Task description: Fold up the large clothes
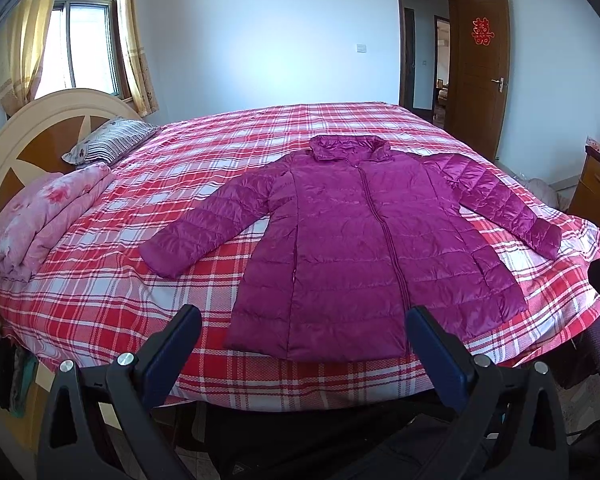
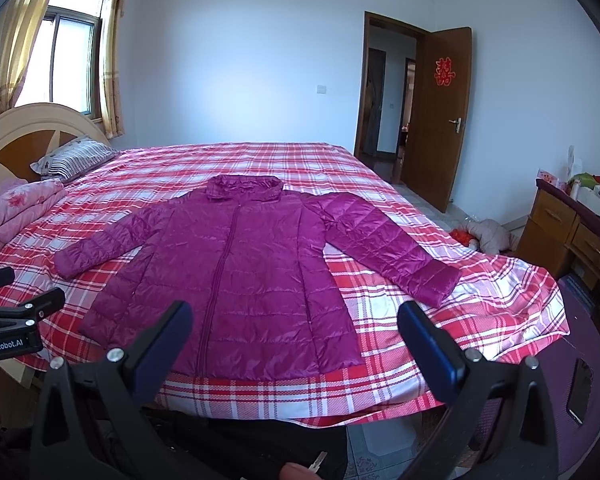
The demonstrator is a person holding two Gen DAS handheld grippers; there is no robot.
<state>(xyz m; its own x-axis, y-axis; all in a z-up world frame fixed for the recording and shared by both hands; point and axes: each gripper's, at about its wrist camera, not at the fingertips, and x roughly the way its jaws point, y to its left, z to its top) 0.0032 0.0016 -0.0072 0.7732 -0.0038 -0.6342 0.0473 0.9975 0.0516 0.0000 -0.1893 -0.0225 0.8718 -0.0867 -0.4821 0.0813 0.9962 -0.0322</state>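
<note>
A magenta quilted puffer jacket lies flat and front up on the red plaid bed, zipped, both sleeves spread out, collar toward the far side. It also shows in the right wrist view. My left gripper is open and empty, held above the bed's near edge in front of the jacket's hem. My right gripper is open and empty, also at the near edge, facing the hem and right sleeve. The left gripper shows at the left edge of the right wrist view.
A folded pink floral quilt and a striped pillow lie by the headboard at left. A wooden dresser stands at right, with clothes on the floor. An open door is at the back right.
</note>
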